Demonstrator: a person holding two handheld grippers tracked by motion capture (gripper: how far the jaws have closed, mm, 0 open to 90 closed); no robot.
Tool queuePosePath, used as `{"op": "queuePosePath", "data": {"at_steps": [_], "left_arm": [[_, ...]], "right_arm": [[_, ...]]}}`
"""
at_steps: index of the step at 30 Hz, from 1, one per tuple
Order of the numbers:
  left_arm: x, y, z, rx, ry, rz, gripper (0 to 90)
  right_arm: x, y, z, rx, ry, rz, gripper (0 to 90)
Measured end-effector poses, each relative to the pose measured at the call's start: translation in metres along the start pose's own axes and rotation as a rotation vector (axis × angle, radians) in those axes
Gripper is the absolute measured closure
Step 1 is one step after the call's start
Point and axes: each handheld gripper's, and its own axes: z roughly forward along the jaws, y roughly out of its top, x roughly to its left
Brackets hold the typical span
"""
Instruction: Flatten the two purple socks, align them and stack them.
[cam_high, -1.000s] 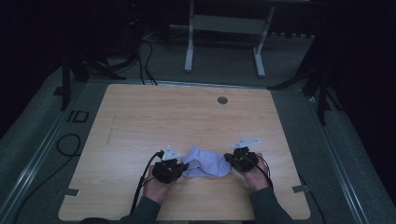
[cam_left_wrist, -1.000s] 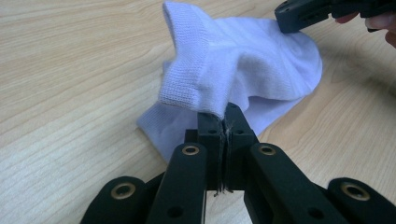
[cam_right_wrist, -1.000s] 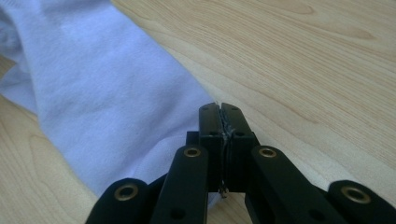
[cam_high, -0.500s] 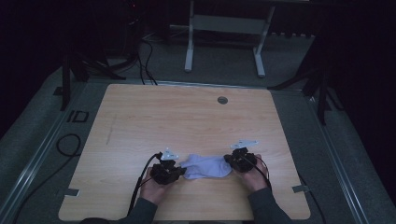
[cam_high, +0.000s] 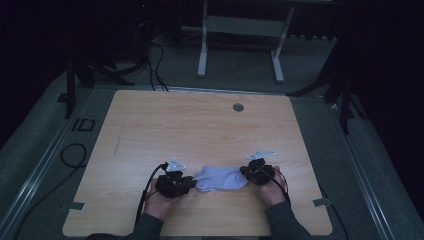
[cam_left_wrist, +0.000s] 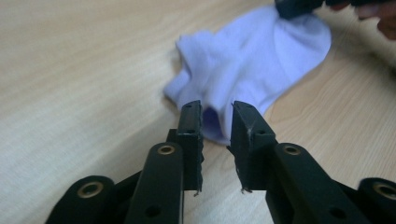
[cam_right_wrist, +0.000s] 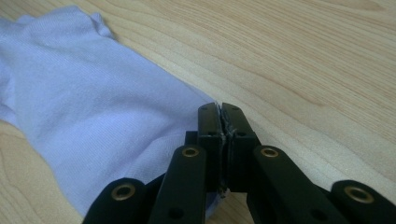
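Sock (cam_high: 221, 178) flat near the table's (cam_high: 200, 130) front edge, long axis running hand to hand | right gripper (cam_right_wrist: 220, 116) clamped on its toe end | left gripper (cam_left_wrist: 217, 122) just opened – cuff edge loose between the pads, nearer – the next regrip looks its job.

Light wood table (cam_high: 150, 130); pale lilac sock (cam_high: 220, 178) flat near front edge; round grommet (cam_high: 238, 107) at back.
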Motion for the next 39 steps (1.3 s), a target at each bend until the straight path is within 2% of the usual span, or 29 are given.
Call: {"op": "queuePosePath", "data": {"at_steps": [3, 6, 9, 11, 13, 17, 22, 28, 32, 35, 39], "left_arm": [[-0.006, 0.003, -0.003, -0.046, 0.004, 0.034, 72.9], [-0.012, 0.006, -0.003, -0.083, -0.012, 0.071, 75.7], [-0.016, 0.008, 0.002, -0.077, -0.001, 0.104, 80.4], [-0.016, 0.009, 0.010, -0.052, 0.013, 0.117, 83.0], [-0.014, 0.008, 0.021, -0.005, 0.040, 0.118, 83.8], [-0.010, 0.004, 0.036, 0.066, 0.067, 0.119, 83.8], [-0.006, 0.003, 0.042, 0.082, 0.100, 0.107, 83.5], [-0.003, 0.003, 0.043, 0.072, 0.104, 0.098, 83.4], [-0.001, 0.004, 0.044, 0.048, 0.099, 0.084, 81.3], [-0.001, 0.005, 0.039, 0.022, 0.081, 0.080, 78.2], [0.002, 0.008, 0.029, -0.026, 0.075, 0.066, 75.8]], "right_arm": [[0.000, 0.000, 0.000, 0.000, 0.000, 0.001, 87.1], [0.000, 0.000, 0.000, -0.001, 0.001, 0.001, 87.1], [0.001, 0.000, 0.000, -0.001, 0.002, -0.006, 87.0], [0.001, 0.000, 0.001, -0.002, 0.003, -0.007, 87.1], [0.001, 0.000, 0.001, -0.002, 0.003, -0.007, 87.0], [0.001, 0.000, 0.000, 0.000, 0.005, -0.009, 86.9], [0.000, -0.001, 0.000, 0.001, 0.003, -0.014, 86.3], [-0.001, -0.001, 0.000, -0.006, -0.023, -0.024, 85.9], [-0.003, -0.001, 0.002, -0.018, -0.038, -0.012, 84.7], [-0.005, 0.000, 0.000, -0.050, -0.050, -0.012, 79.2], [-0.009, 0.002, -0.012, -0.114, -0.056, 0.011, 71.3]]}}
